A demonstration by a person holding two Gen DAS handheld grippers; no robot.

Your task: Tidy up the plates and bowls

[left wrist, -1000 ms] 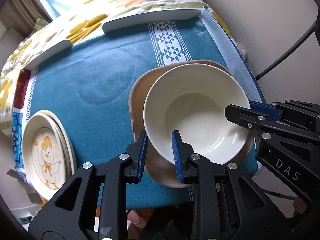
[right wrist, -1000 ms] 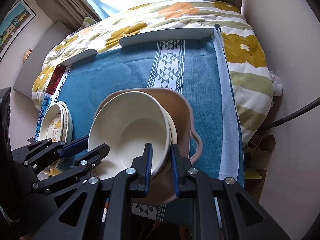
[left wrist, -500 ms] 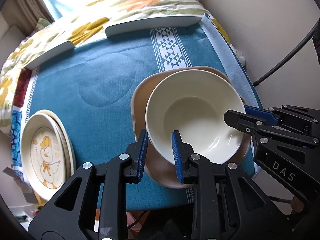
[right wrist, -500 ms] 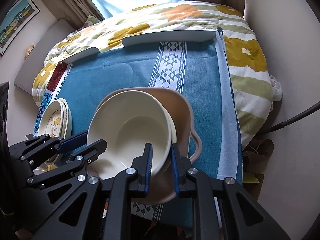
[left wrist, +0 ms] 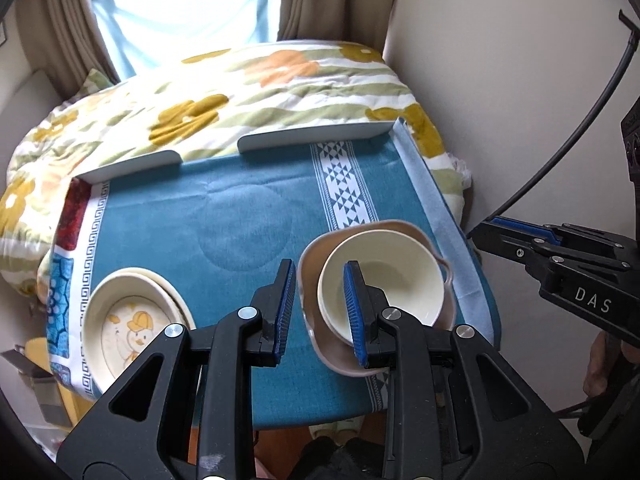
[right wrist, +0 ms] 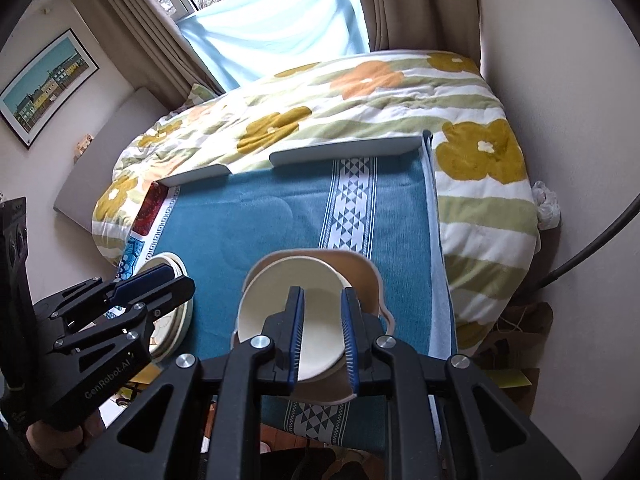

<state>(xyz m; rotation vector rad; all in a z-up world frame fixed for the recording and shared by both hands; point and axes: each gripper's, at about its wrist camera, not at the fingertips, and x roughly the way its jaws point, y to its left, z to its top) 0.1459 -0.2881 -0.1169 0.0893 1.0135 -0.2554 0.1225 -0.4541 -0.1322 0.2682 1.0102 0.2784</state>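
Resting inside a wider tan bowl (left wrist: 316, 264) at the near right of the blue cloth (left wrist: 240, 220), the cream bowl (left wrist: 384, 276) is judged to be stiff, glazed and slippery, light enough for one claw yet breakable if dropped; its thin rim is judged the best place to be gripped, at the near edge. A stack of plates (left wrist: 120, 320) with a duck picture is seen at the near left, well apart from the bowls. Both claws are held above the table, tilted steeply downward, and nothing is gripped by either. The left claw (left wrist: 320, 308) is kept at a narrow gap with only air between its pads. The right claw (right wrist: 322, 330) is seen opening, its jaws narrow, with the cream bowl below them, untouched.
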